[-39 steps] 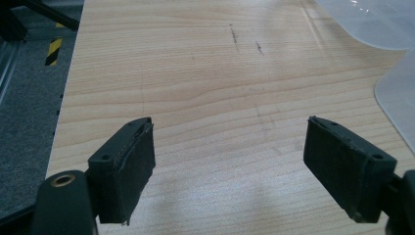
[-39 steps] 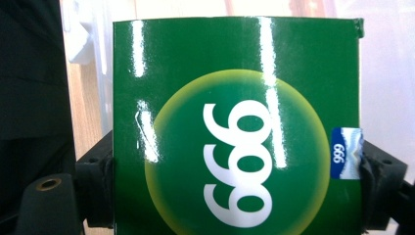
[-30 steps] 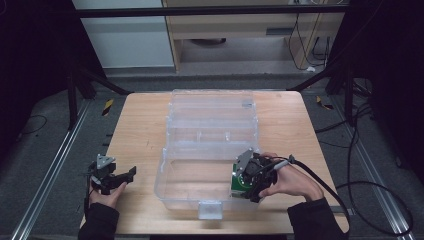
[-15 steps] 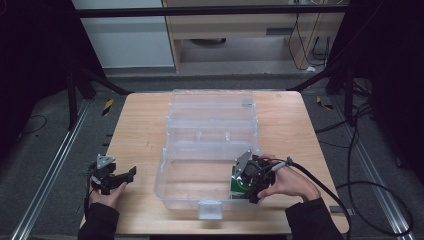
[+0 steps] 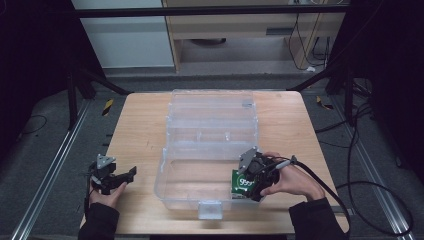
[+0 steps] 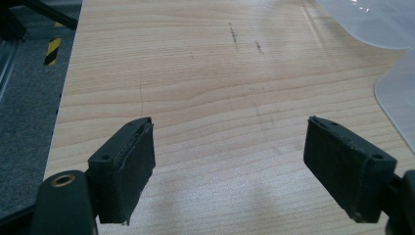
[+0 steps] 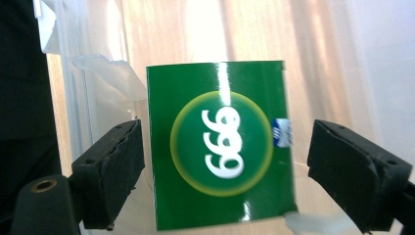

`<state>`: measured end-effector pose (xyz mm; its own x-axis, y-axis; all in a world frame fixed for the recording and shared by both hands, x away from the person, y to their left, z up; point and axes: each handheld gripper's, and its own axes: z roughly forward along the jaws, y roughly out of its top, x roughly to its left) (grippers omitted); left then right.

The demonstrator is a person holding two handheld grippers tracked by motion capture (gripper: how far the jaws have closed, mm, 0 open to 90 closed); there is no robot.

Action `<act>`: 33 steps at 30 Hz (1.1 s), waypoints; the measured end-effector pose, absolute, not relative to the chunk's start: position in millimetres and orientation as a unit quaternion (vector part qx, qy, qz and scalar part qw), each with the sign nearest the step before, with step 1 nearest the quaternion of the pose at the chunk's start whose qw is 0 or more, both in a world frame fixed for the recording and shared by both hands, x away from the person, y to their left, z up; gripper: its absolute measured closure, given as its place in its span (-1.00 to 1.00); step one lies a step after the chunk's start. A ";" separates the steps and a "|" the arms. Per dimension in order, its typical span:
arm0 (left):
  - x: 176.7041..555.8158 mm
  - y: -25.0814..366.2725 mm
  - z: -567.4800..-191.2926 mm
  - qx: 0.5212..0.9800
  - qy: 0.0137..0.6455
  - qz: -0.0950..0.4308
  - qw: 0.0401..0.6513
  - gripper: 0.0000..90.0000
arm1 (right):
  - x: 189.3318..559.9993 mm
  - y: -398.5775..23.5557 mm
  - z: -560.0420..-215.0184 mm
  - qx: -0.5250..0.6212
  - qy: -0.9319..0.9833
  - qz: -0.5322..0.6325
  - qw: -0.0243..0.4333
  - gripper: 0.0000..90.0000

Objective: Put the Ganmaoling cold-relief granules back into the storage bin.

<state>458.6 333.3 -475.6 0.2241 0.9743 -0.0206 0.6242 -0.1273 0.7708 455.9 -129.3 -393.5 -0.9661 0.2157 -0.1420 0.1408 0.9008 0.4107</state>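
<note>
the right tool (image 7: 225,161) stands wide open, its jaws either side of one green box (image 7: 220,147) marked 999, neither jaw touching it. the box sits inside the near right corner of one clear bin (image 5: 180,190); its lower corner is cut off behind a blurred plastic tab. the left tool (image 6: 244,166) is also wide open and holds nothing, over the bare desk (image 6: 195,73) left of the bin.
</note>
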 end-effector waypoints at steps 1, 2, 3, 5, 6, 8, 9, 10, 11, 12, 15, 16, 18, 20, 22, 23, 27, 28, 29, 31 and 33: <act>458.5 333.3 -475.6 0.705 0.567 0.258 0.339 -0.59 | 454.5 -133.3 -388.3 0.102 0.967 0.211 0.100 -0.74; 458.5 333.3 -475.6 0.705 0.567 0.258 0.339 -0.59 | 453.7 -134.7 -386.4 0.109 0.965 0.214 0.104 -0.77; 458.4 333.3 -475.6 0.705 0.566 0.258 0.339 -0.59 | 453.0 -137.5 -382.9 0.113 0.963 0.220 0.109 -0.80; 458.2 333.3 -475.5 0.705 0.567 0.258 0.339 -0.59 | 451.0 -142.9 -376.9 0.125 0.957 0.234 0.118 -0.84; 458.2 333.4 -475.5 0.705 0.567 0.258 0.339 -0.59 | 450.3 -146.0 -373.8 0.130 0.954 0.242 0.123 -0.85; 458.2 333.6 -475.6 0.705 0.567 0.258 0.339 -0.59 | 449.6 -152.9 -369.0 0.140 0.946 0.262 0.130 -0.85; 458.3 333.8 -475.7 0.705 0.567 0.258 0.339 -0.59 | 448.6 -158.3 -366.3 0.154 0.939 0.277 0.134 -0.85; 458.3 333.8 -475.7 0.705 0.567 0.258 0.339 -0.59 | 447.9 -162.8 -364.7 0.166 0.934 0.285 0.139 -0.85; 458.3 333.8 -475.7 0.705 0.567 0.258 0.339 -0.59 | 447.2 -167.6 -363.6 0.177 0.929 0.292 0.144 -0.87; 458.3 333.8 -475.7 0.705 0.567 0.258 0.339 -0.59 | 446.8 -171.2 -363.2 0.183 0.925 0.297 0.148 -0.88; 458.2 333.4 -475.7 0.705 0.567 0.258 0.338 -0.59 | 444.7 -181.1 -363.1 0.201 0.914 0.316 0.157 -0.89; 458.2 333.3 -475.6 0.705 0.567 0.259 0.338 -0.59 | 443.6 -187.6 -363.5 0.211 0.906 0.330 0.163 -0.89; 458.0 333.2 -475.6 0.706 0.567 0.259 0.338 -0.59 | 440.6 -204.0 -366.4 0.248 0.881 0.365 0.170 -0.89; 458.0 333.3 -475.5 0.705 0.567 0.259 0.338 -0.59 | 439.3 -209.2 -368.4 0.261 0.873 0.371 0.177 -0.89; 458.1 333.1 -475.8 0.706 0.567 0.258 0.338 -0.59 | 437.6 -218.6 -373.7 0.283 0.859 0.381 0.189 -0.90; 458.1 332.9 -475.9 0.706 0.567 0.258 0.337 -0.59 | 436.4 -225.8 -379.2 0.303 0.847 0.391 0.194 -0.90; 458.2 332.1 -475.8 0.707 0.566 0.258 0.336 -0.59 | 436.0 -236.0 -389.1 0.334 0.829 0.401 0.204 -0.91; 458.2 332.0 -475.8 0.708 0.566 0.258 0.336 -0.58 | 436.9 -238.8 -391.8 0.345 0.825 0.398 0.208 -0.93; 458.1 332.0 -475.7 0.708 0.565 0.258 0.336 -0.58 | 438.5 -242.5 -394.8 0.358 0.817 0.399 0.214 -0.93; 458.0 332.1 -475.7 0.707 0.565 0.257 0.338 -0.57 | 441.2 -248.3 -400.4 0.389 0.797 0.403 0.225 -0.94; 457.8 331.9 -475.9 0.708 0.564 0.257 0.337 -0.57 | 443.3 -253.7 -406.4 0.418 0.779 0.403 0.235 -0.93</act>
